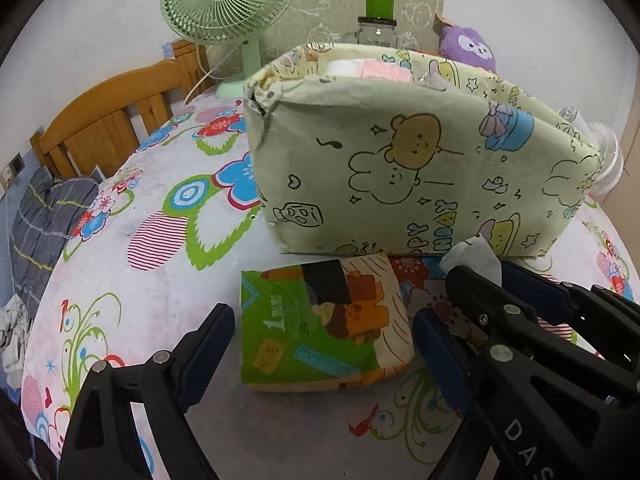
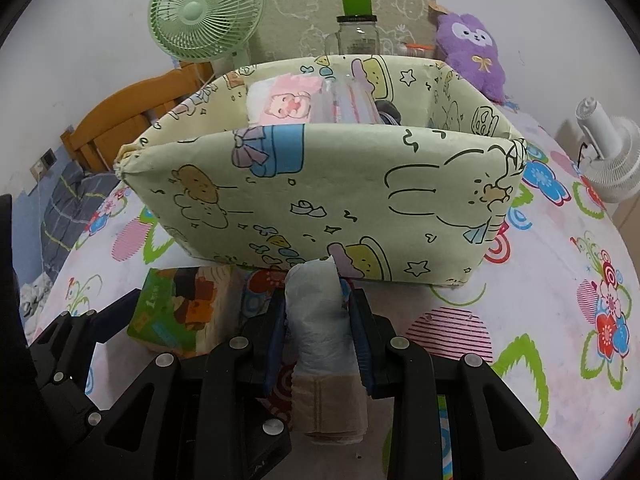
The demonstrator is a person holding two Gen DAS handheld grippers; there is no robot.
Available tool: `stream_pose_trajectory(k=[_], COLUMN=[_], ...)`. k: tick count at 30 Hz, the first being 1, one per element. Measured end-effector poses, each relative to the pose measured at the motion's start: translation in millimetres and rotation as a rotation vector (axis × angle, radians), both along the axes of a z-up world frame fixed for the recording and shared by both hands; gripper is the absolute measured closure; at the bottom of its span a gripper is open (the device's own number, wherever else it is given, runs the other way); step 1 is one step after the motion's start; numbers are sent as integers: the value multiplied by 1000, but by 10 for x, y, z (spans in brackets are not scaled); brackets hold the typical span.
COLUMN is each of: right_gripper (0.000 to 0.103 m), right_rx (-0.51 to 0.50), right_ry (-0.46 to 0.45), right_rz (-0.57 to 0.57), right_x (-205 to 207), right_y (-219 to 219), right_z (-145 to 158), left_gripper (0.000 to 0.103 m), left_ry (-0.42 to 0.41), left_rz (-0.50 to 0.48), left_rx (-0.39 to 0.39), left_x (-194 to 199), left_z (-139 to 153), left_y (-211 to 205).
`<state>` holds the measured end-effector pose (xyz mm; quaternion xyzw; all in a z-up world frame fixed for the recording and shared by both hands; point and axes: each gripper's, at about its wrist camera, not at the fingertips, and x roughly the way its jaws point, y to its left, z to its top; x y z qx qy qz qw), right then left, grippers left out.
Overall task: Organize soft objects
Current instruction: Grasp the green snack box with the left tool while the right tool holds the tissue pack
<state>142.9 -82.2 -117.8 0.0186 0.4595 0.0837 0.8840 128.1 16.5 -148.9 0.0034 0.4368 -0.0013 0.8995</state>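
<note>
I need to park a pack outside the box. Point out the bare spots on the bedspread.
Bare bedspread lies left of the storage box, between it and the wooden headboard. Another free patch is right of the box, before the white fan. It is crowded in front of the box: the green tissue pack and both grippers sit there.

The right gripper (image 2: 318,324) clamps a pale rolled packet (image 2: 320,320) just before the cartoon-printed fabric bin (image 2: 320,200).

Beside the pale green cartoon-print box (image 2: 320,200), the tissue pack (image 1: 324,328) is green and orange. Behind it sits a purple plush (image 2: 470,48).
</note>
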Motion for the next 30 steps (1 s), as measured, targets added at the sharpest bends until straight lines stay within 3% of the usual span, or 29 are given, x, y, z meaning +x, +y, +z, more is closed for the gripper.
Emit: stream_pose_trajectory(k=[3, 8, 11, 30], right_gripper=[69, 69, 69, 69], right_rx=[3, 15, 10, 27], right_ry=[0, 0, -5, -61], right_rz=[-4, 0, 1, -22], right_x=[10, -13, -43, -397], right_y=[-5, -16, -30, -248], right_z=[-4, 3, 16, 266], left_gripper=[11, 27, 30, 32], left_ry=[5, 0, -9, -60], left_rz=[-5, -28, -30, -40], left_rx=[-5, -31, -33, -48], left_x=[14, -25, -64, -377], left_z=[-4, 8, 13, 249], left_y=[-4, -25, -47, -232])
